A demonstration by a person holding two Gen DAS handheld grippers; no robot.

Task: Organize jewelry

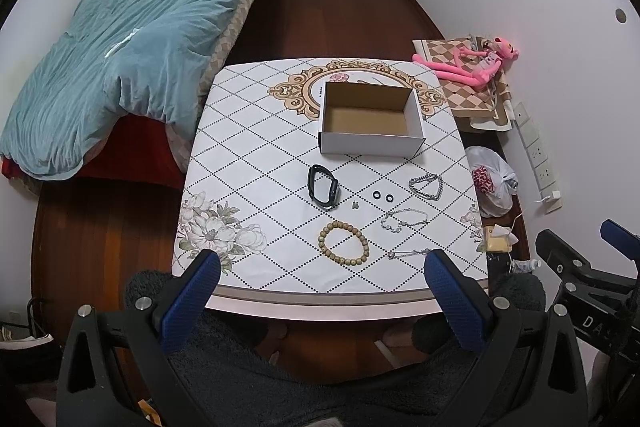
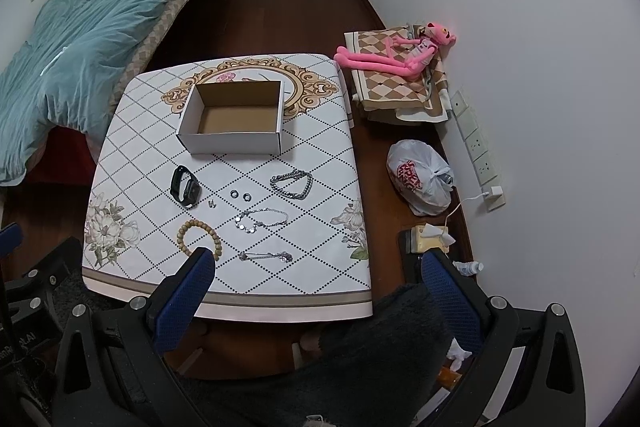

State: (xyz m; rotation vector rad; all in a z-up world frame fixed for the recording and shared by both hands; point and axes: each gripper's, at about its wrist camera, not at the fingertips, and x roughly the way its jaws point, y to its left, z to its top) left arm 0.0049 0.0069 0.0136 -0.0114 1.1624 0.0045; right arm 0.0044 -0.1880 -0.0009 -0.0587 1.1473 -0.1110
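Note:
An open, empty cardboard box (image 1: 370,119) (image 2: 232,121) stands at the far middle of the table. In front of it lie a black watch band (image 1: 323,185) (image 2: 185,185), two small black rings (image 1: 382,195) (image 2: 240,194), a tiny earring (image 1: 355,205), a chunky silver chain (image 1: 426,185) (image 2: 293,183), a thin silver bracelet (image 1: 404,219) (image 2: 261,219), a wooden bead bracelet (image 1: 343,243) (image 2: 200,235) and another thin chain (image 1: 408,253) (image 2: 265,256). My left gripper (image 1: 322,291) and right gripper (image 2: 320,287) are both open and empty, held above the table's near edge.
The table (image 1: 248,163) has a white diamond-pattern cloth. A bed with a teal duvet (image 1: 120,47) is on the left. A pink plush toy (image 2: 396,55) on a folded cloth, a plastic bag (image 2: 420,179) and a power strip (image 2: 480,155) are on the right.

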